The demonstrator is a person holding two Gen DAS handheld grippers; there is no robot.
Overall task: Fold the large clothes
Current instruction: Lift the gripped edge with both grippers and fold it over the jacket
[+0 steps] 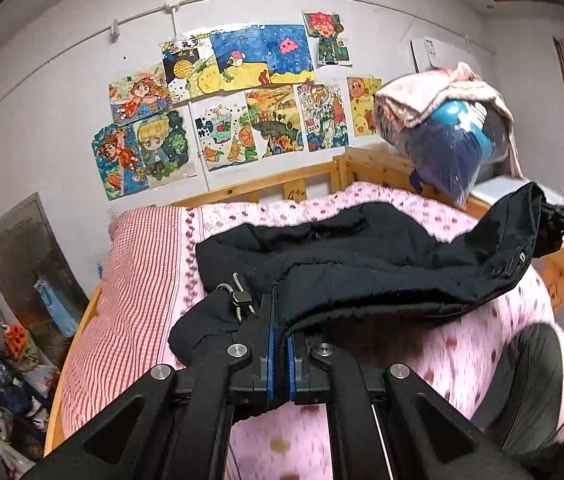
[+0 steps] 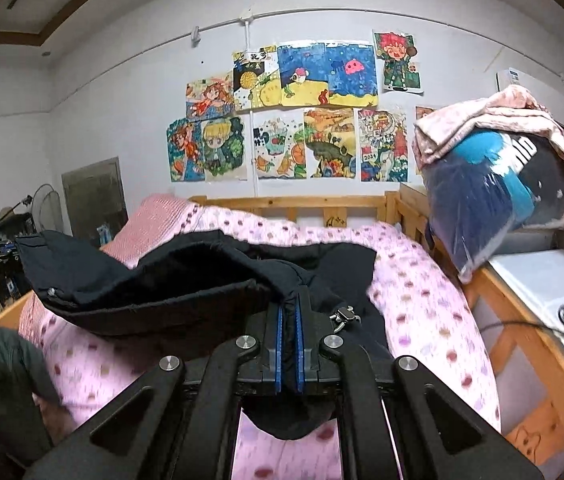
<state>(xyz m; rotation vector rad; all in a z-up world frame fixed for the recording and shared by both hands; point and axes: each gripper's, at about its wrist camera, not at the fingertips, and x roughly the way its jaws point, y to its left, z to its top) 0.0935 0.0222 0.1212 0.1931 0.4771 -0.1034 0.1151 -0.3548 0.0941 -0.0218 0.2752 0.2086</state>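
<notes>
- A clear plastic bag (image 2: pixel 482 208) holds blue and dark clothes.
- Left gripper (image 1: pixel 279 320) pinches the black jacket (image 1: pixel 362 256).
- Right gripper (image 2: pixel 290 312) pinches it too; side lettering unreadable.

Left gripper (image 1: pixel 279 320) and right gripper (image 2: pixel 289 316): fingers pinched together, level

One black coat (image 1: pixel 362 264) lies on one bed (image 1: pixel 482 344), pinched by two tools, the left tool (image 1: pixel 279 320) and the right tool (image 2: pixel 290 312). At twelve o'clock, eleven drawings (image 2: pixel 294 120) hang on the wall. One bagged bundle (image 2: pixel 494 184) sits at two o'clock.
</notes>
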